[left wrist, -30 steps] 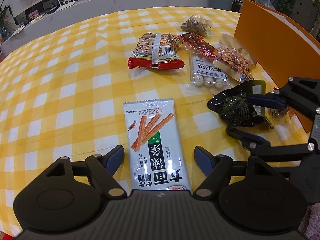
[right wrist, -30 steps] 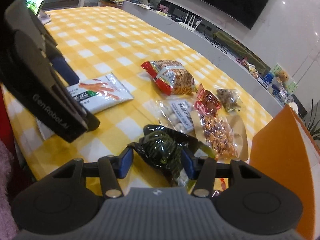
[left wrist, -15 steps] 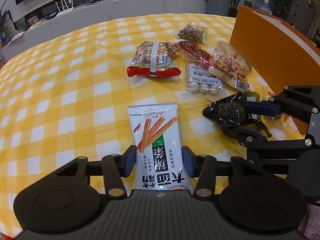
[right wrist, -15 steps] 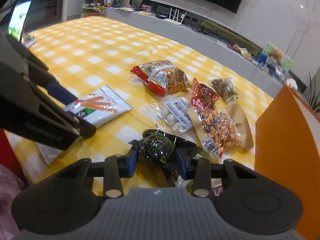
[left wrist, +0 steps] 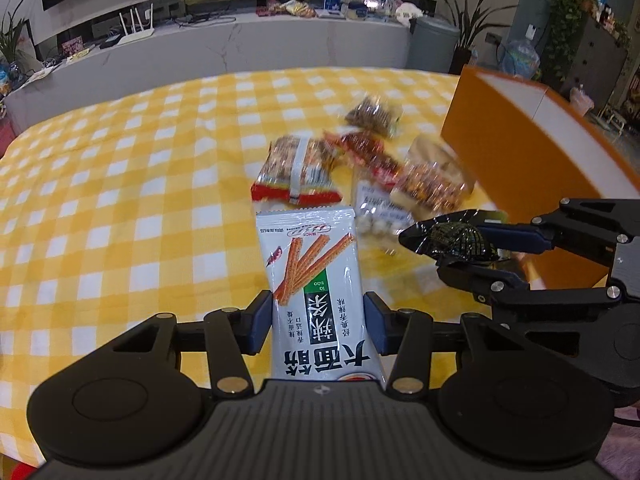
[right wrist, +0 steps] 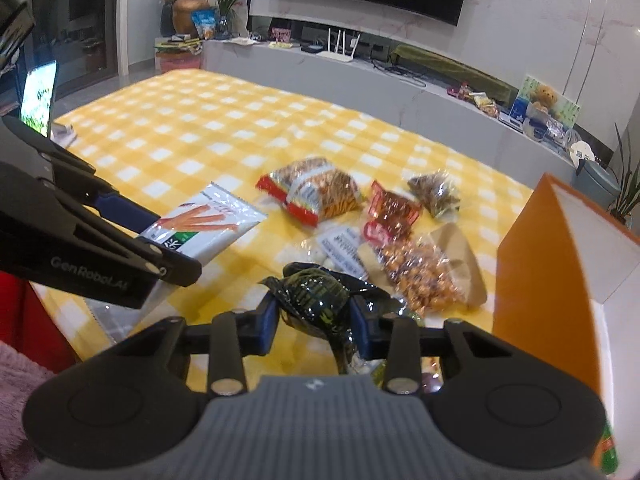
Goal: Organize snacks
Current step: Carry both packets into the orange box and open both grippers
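Note:
A white snack packet (left wrist: 312,264) printed with orange sticks is lifted off the yellow checked tablecloth (left wrist: 120,220), and my left gripper (left wrist: 318,320) is shut on its two long edges. The right wrist view shows the same packet (right wrist: 208,224) tilted in the left gripper (right wrist: 156,240). My right gripper (right wrist: 316,322) is shut on a crinkled dark green packet (right wrist: 312,296), also raised above the cloth. From the left wrist view that dark packet (left wrist: 452,238) sits pinched in the right gripper (left wrist: 468,256) at the right.
An open orange box (right wrist: 536,264) stands at the right table edge. On the cloth beyond lie a red-edged cracker bag (right wrist: 316,192), a red candy pack (right wrist: 390,210), a white-ball packet (right wrist: 340,248), a nut bag (right wrist: 424,268) and a small dark bag (right wrist: 434,192).
The left jaws went from wide open around the white packet to shut on it. Both grippers have since risen, each lifting its packet off the cloth.

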`<state>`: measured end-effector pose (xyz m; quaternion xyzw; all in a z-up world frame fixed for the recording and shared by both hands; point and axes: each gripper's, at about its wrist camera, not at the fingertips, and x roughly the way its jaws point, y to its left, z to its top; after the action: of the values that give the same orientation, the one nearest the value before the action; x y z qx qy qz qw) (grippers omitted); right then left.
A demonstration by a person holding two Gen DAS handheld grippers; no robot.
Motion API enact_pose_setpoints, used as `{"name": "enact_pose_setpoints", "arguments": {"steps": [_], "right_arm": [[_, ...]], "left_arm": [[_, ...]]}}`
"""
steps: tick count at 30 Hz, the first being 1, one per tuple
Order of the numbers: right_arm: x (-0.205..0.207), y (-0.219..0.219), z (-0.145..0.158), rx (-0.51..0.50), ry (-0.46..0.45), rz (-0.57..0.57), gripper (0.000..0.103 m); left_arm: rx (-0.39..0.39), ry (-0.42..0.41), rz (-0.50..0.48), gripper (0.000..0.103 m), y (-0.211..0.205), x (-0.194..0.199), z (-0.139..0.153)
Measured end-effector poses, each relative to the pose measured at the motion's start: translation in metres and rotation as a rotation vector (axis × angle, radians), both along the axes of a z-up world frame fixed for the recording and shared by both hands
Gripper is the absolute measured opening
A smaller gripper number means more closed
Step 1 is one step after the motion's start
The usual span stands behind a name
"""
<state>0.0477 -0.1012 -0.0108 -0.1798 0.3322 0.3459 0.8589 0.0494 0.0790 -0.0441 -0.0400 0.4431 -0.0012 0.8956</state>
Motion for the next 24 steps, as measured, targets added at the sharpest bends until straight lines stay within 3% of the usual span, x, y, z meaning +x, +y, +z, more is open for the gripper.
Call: {"name": "enact_pose_setpoints", "arguments": {"steps": [6,12,18,24], "right_arm": [[0.007,-0.017,0.033,0.014,-0.011,0.002,0.036],[0.024,-0.054,0.084,0.060,-0.018,-0.021,0.036],[0.047,-0.107,0.131,0.052,-0.038,-0.097,0.036],[0.074,-0.168,0.139,-0.032,-0.002,-0.192,0.036]], "left_arm": [[0.008,-0.054,-0.034,0.055,-0.013,0.007,0.032],[-0.067,-0.104,-0.097,0.055,-0.035,0.029,0.074],[-0.089,-0.166,-0.216,0.055,-0.084,0.062,0.115],[-0.070,-0.134,-0.374,0.055,-0.150,0.102,0.119]]}}
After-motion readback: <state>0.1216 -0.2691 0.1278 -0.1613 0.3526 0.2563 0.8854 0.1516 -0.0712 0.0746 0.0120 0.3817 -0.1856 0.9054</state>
